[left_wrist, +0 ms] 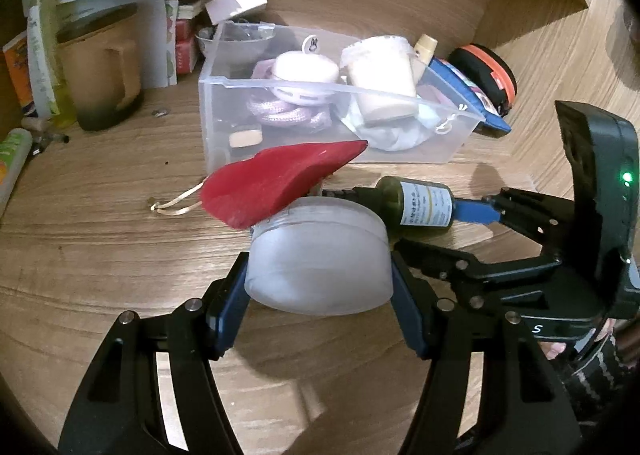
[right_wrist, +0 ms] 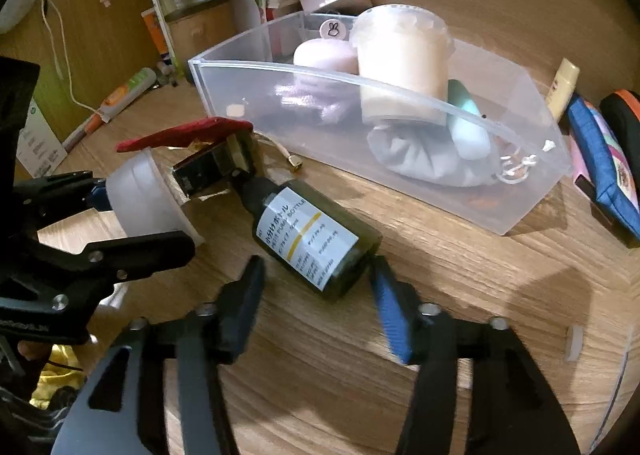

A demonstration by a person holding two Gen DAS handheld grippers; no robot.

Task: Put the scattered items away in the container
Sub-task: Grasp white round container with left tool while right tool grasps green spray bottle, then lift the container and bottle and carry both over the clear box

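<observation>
Gripping the frosted white jar (left_wrist: 320,259) between both pads, the left gripper (left_wrist: 320,279) holds it; the right gripper (right_wrist: 318,287) has fingers half-wide, the green pump bottle (right_wrist: 316,239) lying between them, right pad just touching.

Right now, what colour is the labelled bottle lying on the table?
Dark olive green bottle, white label; right wrist view.

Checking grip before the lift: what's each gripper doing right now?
Left gripper: shut on the frosted jar.
Right gripper: open around the green bottle; only one pad touches.
</observation>
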